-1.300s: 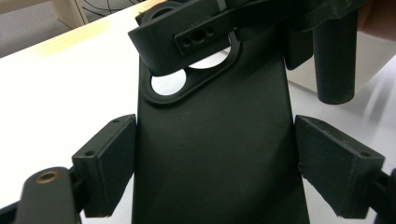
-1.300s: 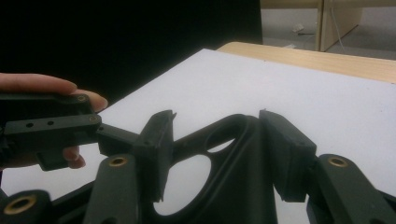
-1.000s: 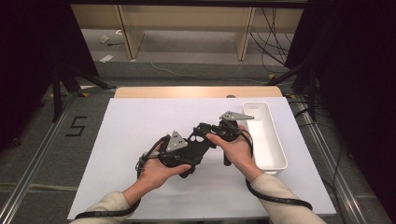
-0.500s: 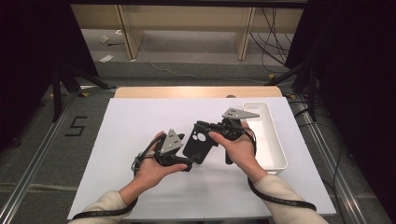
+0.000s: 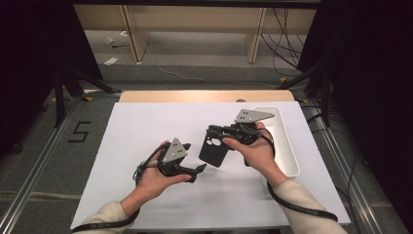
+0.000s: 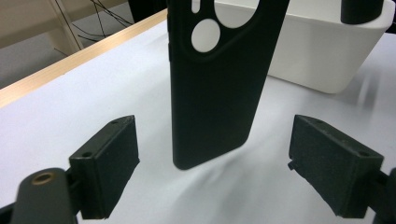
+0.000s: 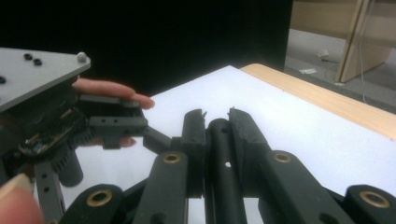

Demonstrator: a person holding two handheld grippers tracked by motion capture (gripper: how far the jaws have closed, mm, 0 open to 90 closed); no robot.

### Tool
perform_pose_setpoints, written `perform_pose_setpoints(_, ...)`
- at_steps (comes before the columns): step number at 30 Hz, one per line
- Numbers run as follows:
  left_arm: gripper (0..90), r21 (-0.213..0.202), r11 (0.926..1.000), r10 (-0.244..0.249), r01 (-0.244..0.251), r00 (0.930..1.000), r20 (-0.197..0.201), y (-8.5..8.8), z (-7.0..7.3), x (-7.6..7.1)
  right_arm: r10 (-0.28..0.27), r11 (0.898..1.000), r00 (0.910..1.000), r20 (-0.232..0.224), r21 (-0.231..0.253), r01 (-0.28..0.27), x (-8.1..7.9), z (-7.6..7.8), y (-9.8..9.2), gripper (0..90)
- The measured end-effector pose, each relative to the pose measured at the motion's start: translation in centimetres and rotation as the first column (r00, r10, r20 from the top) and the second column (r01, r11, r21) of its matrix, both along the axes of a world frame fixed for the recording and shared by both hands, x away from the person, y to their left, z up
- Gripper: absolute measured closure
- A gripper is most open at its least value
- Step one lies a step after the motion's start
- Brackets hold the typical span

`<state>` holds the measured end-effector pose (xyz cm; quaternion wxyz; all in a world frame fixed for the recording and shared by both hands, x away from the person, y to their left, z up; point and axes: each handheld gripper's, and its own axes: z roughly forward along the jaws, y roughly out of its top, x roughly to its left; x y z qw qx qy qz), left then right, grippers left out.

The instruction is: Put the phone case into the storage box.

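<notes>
White sheet (image 5: 146,122) covering a wooden table (image 5: 204,95), one white bin (image 5: 287,146) lying at its right edge, right gripper (image 5: 214,132) pinching one black phone case (image 5: 213,150), its jaws just closing, left gripper (image 5: 198,170) gaping empty beside the case.

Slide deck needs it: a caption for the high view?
Right gripper dangles a black phone case above the white table; left gripper open below.

Black and white showing against pale wood

A matte black soft phone case (image 5: 213,151) is hanging beside the plain white rectangular plastic bin (image 5: 284,142), over a white table sheet (image 5: 146,122) edged with light wood (image 5: 204,96).
</notes>
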<state>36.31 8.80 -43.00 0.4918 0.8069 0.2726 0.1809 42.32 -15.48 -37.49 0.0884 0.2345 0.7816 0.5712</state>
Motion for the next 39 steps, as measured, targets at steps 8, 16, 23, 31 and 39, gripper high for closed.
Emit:
perform_pose_setpoints(8,15.3,-0.005,1.0000,0.002,-0.002,1.0000,-0.001,0.4,0.0,-0.2,0.065,0.997,0.9974,0.030,-0.054,-0.064,0.0,0.5,-0.4,77.8)
perform_pose_setpoints(16,15.5,-0.004,0.9999,-0.011,0.011,0.9999,-0.004,0.3,0.0,-0.2,0.153,0.984,0.9872,0.047,-0.104,-0.147,-0.2,1.0,-0.5,77.8)
perform_pose_setpoints(23,16.2,-0.010,0.9997,-0.021,0.021,0.9997,-0.011,0.2,-0.1,-0.1,0.204,0.974,0.9780,0.046,-0.108,-0.198,-0.3,1.1,-0.6,77.8)
perform_pose_setpoints(31,16.5,-0.020,0.9990,-0.039,0.039,0.9992,-0.006,0.0,0.0,-0.2,0.243,0.965,0.9685,0.053,-0.113,-0.236,-0.4,1.2,-0.5,77.8)
perform_pose_setpoints(39,18.5,-0.019,0.9978,-0.064,0.064,0.9979,-0.009,-0.2,0.0,-0.2,0.281,0.955,0.9579,0.059,-0.118,-0.273,-0.6,1.5,-0.6,77.8)
